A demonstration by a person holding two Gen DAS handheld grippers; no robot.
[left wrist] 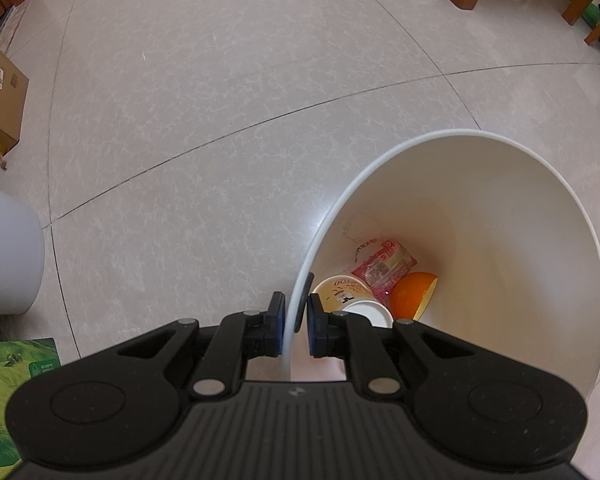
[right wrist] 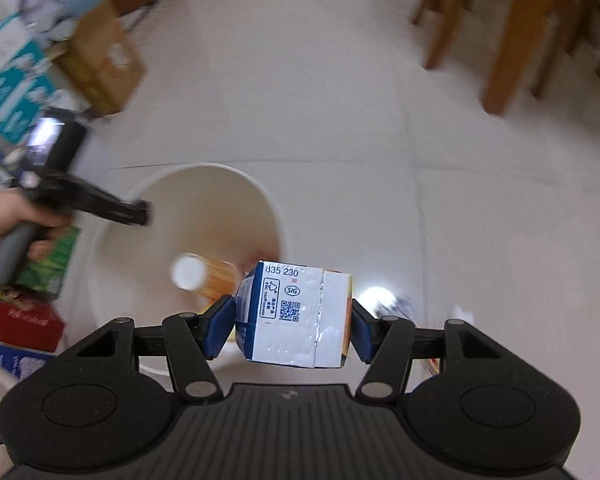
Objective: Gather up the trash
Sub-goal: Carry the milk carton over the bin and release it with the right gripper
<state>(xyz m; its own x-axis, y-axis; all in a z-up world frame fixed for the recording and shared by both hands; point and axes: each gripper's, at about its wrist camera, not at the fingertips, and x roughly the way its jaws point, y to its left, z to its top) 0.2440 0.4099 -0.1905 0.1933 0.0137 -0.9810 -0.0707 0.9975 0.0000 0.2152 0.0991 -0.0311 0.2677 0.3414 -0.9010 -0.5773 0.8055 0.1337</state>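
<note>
My left gripper (left wrist: 296,322) is shut on the near rim of a white trash bin (left wrist: 500,216), one pad outside the wall and one inside. At the bottom of the bin lie a paper cup (left wrist: 350,294), a red wrapper (left wrist: 382,264) and a piece of orange peel (left wrist: 414,294). My right gripper (right wrist: 290,320) is shut on a white and blue drink carton (right wrist: 296,316), held just above the near right rim of the white trash bin (right wrist: 204,208). The left gripper (right wrist: 140,212) shows there too, clamped on the bin's left rim, with a hand (right wrist: 4,220) on its handle.
Cardboard boxes (left wrist: 0,92) stand at the left wall, and a green box (left wrist: 12,380) lies near the left gripper. Wooden chair and table legs (right wrist: 512,40) rise at the far right. A shiny wrapper (right wrist: 384,300) lies on the tiled floor right of the bin.
</note>
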